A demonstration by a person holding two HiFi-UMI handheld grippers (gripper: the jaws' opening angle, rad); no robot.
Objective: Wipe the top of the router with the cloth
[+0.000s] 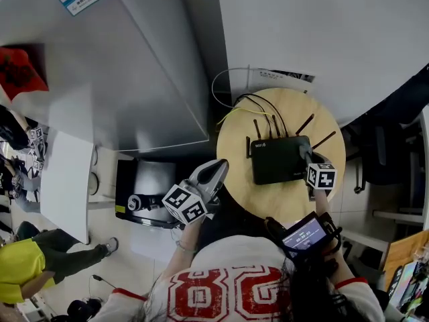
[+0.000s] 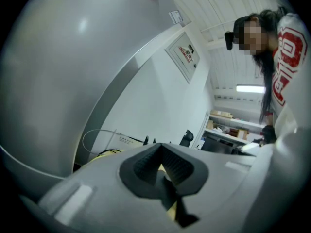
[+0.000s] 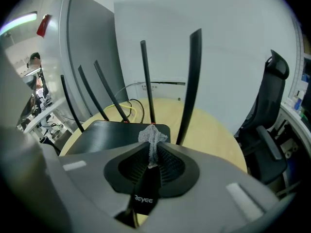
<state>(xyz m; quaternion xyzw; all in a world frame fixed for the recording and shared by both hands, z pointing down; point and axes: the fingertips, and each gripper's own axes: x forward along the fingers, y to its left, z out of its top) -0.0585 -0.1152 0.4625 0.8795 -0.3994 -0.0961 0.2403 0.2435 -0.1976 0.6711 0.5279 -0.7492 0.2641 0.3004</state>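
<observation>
Round wooden table (image 1: 289, 205) carries the black router (image 1: 278, 159) at its middle, antennas up along the far edge. Left gripper (image 1: 216, 170) hovers off the table's left edge, jaws pressed together, empty. Right gripper (image 3: 153, 153) pinches the grey cloth (image 3: 152, 136) over the router's right edge.

Pale round table (image 3: 211, 130) is lying beneath the right gripper (image 3: 153, 152), white wall (image 3: 223, 47) is rising ahead, black office chair (image 3: 267, 130) is standing to its right.
</observation>
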